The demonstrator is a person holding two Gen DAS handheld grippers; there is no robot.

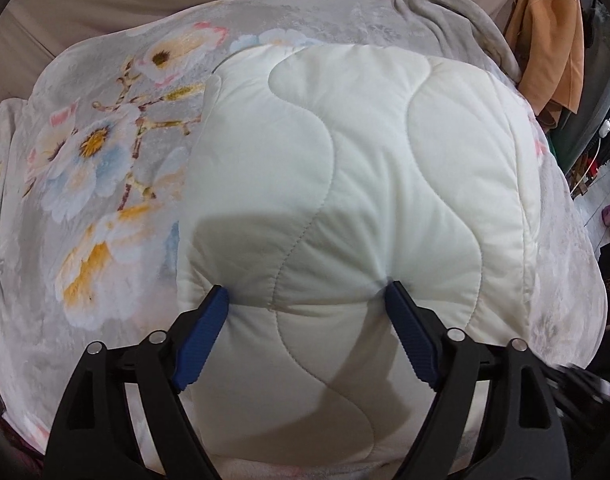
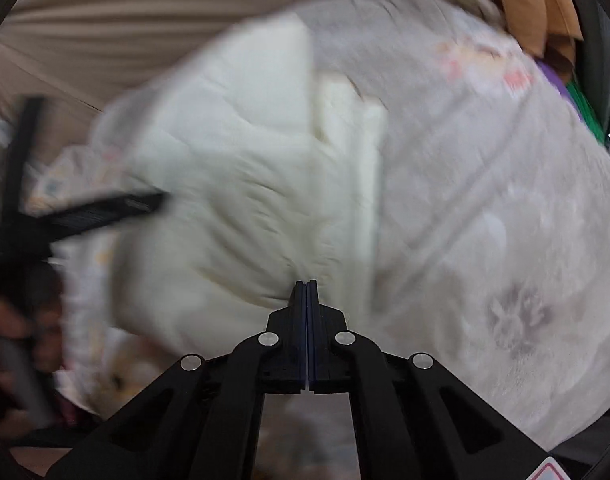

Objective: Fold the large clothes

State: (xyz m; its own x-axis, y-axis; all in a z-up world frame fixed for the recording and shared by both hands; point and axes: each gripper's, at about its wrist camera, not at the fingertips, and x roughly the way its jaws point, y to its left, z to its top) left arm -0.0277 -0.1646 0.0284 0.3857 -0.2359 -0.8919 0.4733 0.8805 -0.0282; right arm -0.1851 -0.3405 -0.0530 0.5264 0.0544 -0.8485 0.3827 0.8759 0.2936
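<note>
Left gripper stands with jaws spread wide, both blue fingertips pressing into the white quilted garment, apparently to pin the bundle flat rather than lift it. Right gripper, jaws fully closed, meets the garment's near edge; whether cloth is pinched there cannot be told in that blurred view. Beneath the folded garment, a floral blanket serves as work surface.
</note>
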